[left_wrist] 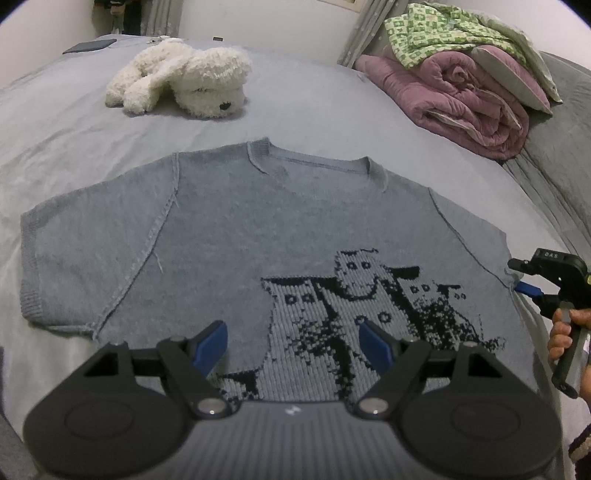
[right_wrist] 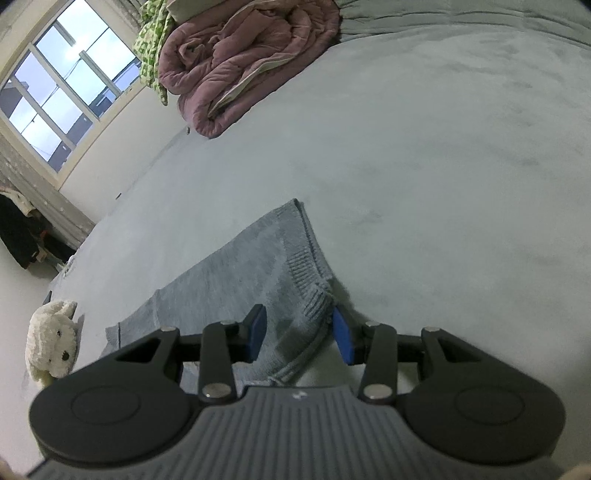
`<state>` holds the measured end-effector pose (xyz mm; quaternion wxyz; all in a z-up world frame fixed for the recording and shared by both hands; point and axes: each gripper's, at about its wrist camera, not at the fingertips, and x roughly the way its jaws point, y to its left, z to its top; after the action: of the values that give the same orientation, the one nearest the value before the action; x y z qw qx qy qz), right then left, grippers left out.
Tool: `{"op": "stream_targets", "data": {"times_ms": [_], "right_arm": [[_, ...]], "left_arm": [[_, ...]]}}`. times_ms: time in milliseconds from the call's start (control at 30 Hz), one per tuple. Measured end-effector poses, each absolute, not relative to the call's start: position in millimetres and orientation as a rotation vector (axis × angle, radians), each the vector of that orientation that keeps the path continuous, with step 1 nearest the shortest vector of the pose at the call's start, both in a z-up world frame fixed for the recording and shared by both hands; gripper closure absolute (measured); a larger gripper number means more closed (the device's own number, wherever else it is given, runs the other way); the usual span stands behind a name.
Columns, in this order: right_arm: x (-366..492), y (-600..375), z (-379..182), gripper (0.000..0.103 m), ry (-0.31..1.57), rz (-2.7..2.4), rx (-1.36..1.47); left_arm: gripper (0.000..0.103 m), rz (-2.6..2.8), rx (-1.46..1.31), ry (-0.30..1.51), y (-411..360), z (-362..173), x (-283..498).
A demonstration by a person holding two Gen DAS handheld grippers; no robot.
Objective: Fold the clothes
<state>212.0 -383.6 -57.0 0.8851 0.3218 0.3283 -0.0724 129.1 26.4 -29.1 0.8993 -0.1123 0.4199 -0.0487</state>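
A grey-blue knitted short-sleeved sweater (left_wrist: 240, 229) with a black cat pattern lies flat on the bed, neck away from me. My left gripper (left_wrist: 292, 326) hovers open over its lower middle, nothing between the blue pads. My right gripper (left_wrist: 515, 275) sits at the sweater's right sleeve, rolled onto its side. In the right wrist view the ribbed sleeve cuff (right_wrist: 310, 273) lies between the jaws of that gripper (right_wrist: 298, 312). One pad is over the cloth, the other at the cuff's edge by the sheet, with a clear gap between them.
A white plush dog (left_wrist: 192, 81) lies beyond the sweater's neck. A rolled pink quilt (left_wrist: 454, 96) with a green patterned cloth (left_wrist: 436, 33) on it sits at the back right. The grey bed sheet (right_wrist: 443, 184) spreads right of the sleeve. A hand (left_wrist: 561, 332) holds the right gripper.
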Motion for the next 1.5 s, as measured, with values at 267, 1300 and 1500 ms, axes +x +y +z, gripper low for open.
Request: {"op": "stream_targets", "data": {"times_ms": [267,1300,1500], "right_arm": [[222,-367,-51,0.091,0.690,-0.134,0.589],[188,-200,-50,0.076,0.760,0.462,-0.182],[171,-234,-27,0.072,0.744,0.491,-0.101]], "left_arm": [[0.023,-0.095,-0.250,0.870,30,-29,130],[0.023,-0.081,-0.252,0.808,31,-26,127],[0.025,-0.107,-0.217,0.784,14,-21,126]]}}
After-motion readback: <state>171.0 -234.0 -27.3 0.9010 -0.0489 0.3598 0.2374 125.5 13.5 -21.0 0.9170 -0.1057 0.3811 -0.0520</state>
